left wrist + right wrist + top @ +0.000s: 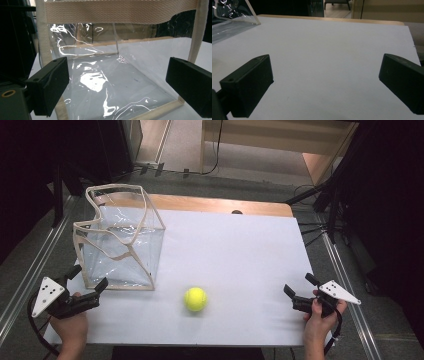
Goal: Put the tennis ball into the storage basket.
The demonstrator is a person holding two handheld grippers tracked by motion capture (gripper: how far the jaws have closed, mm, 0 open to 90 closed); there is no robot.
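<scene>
Left gripper [89, 279] sits at the near-left corner of the white table [240, 255], held in the person's left hand [70, 322]. Jaws spread wide, nothing between them, not touching anything. It faces the clear plastic bag [117, 240], just short of its near wall. In the left gripper view the bag [110, 75] is close ahead: transparent walls w/ beige webbing trim, strap across the top, mouth up, standing upright on the table. Glare on the plastic; nothing seen inside.

Right gripper [300, 287] is at the near-right edge of the table, held in the right hand [320, 320]. Jaws released, fully apart, grasping nothing. The right gripper view shows bare white tabletop between them, w/ a corner of the bag [229, 17] at upper left.

Tennis ball [195, 299], yellow-green, rests on the table near the front edge, approx. between the two grippers, just right of the bag's near-right corner but apart from it. Well apart from both grippers; untouched.
</scene>
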